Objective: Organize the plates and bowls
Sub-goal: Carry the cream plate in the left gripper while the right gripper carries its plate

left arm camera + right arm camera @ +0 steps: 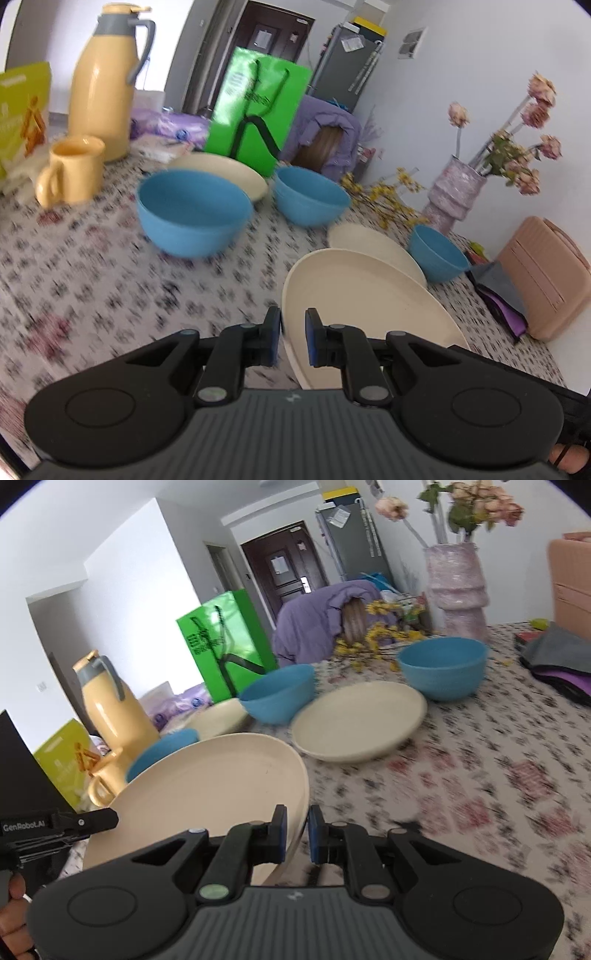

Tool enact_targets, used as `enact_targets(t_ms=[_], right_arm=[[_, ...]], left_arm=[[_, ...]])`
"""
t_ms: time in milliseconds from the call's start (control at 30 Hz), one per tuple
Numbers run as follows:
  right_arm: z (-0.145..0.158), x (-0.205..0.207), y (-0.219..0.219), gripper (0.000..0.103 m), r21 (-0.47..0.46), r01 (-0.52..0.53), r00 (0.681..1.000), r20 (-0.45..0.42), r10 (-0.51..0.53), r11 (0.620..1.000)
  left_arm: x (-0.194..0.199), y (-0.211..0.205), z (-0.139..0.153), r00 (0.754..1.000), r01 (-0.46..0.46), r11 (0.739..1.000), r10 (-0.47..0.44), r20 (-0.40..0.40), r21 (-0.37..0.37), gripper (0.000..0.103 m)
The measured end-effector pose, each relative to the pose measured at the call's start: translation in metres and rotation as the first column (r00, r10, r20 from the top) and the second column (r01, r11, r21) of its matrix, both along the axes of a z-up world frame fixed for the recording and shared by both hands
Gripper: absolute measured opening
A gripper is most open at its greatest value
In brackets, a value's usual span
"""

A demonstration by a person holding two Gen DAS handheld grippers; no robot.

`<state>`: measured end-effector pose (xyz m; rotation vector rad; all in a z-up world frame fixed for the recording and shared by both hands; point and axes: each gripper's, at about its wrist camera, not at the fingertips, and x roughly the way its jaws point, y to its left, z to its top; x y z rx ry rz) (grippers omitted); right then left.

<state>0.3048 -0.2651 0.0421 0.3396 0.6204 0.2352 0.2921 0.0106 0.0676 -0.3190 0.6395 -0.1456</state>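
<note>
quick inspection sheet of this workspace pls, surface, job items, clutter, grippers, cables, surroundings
surface: table under a floral tablecloth.
job's things: held cream plate, gripped at opposite rims and tilted; second cream plate flat on the cloth; third cream plate behind the large blue bowl; two more blue bowls.
clutter: yellow thermos jug, yellow mug, green paper bag, vase of dried flowers, loose yellow flowers, pink case, folded cloths.
grippers: left gripper and right gripper both shut on the held plate.
cables: nothing seen.
surroundings: dark door, grey fridge, purple jacket on a chair.
</note>
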Motion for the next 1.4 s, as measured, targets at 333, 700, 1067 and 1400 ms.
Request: enact_targets(t_ms=[333, 700, 1067, 1400], right_arm=[[-0.033, -0.027, -0.063, 0.012, -0.064, 0.079, 0.995, -0.051, -0.082, 0.995], [-0.060, -0.028, -0.123, 0.012, -0.070, 0.163, 0.982, -0.088, -0.169, 0.984], [-0.067, -0.023, -0.124, 0.015, -0.131, 0.143, 0.985, -0.080, -0.154, 0.981], [-0.069, -0.029, -0.118, 0.017, -0.153, 0.157, 0.984, -0.056, -0.167, 0.976]], left_arm=[[-0.008, -0.064, -0.040, 0.995, 0.099, 0.994, -0.100, -0.028, -0.040, 0.014], [0.005, -0.127, -0.060, 0.980, 0.198, 0.980, -0.198, -0.013, 0.004, 0.014], [0.008, -0.137, -0.077, 0.975, 0.213, 0.976, -0.209, -0.068, 0.054, 0.015], [0.004, -0.131, -0.079, 0.974, 0.223, 0.973, -0.219, -0.065, 0.060, 0.033]])
